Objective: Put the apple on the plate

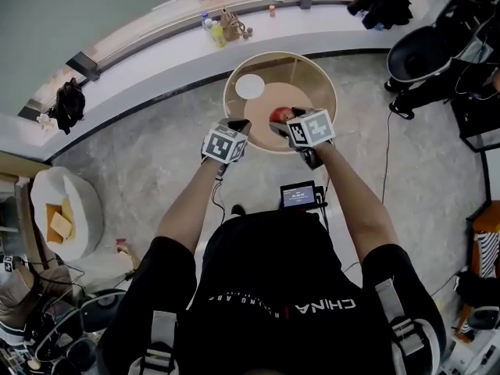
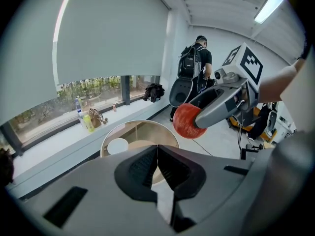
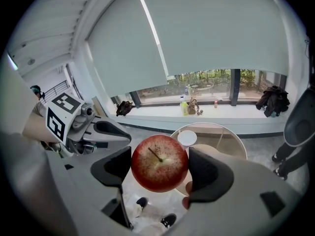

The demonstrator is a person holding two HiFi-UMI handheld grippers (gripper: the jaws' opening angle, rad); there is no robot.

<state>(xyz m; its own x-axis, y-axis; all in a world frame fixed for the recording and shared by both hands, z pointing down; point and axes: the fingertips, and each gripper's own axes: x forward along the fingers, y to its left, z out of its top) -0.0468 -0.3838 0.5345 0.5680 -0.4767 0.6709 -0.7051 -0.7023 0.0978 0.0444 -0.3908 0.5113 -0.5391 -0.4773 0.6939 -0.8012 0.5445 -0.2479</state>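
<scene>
1. While the carry step is in hand, left gripper (image 2: 157, 163) sits pinched together and empty at the 8 o'clock rim of the round table (image 1: 331, 84).
2. White plate (image 1: 250, 86) is bare, at table's 10 o'clock.
3. Right gripper (image 1: 281, 122) clamps the apple (image 3: 159, 163), held above table's 6 o'clock.
4. Next, likely: shift toward 11 o'clock, lower, release.

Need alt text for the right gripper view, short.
The right gripper holds a red apple, stem toward the camera, between its dark fingers. Beyond it stands a round table with a small white plate; the left gripper is at left.

Soft daylight from the window (image 3: 216, 77), sharp centres, fisheye-bent edges, black corners.
</scene>
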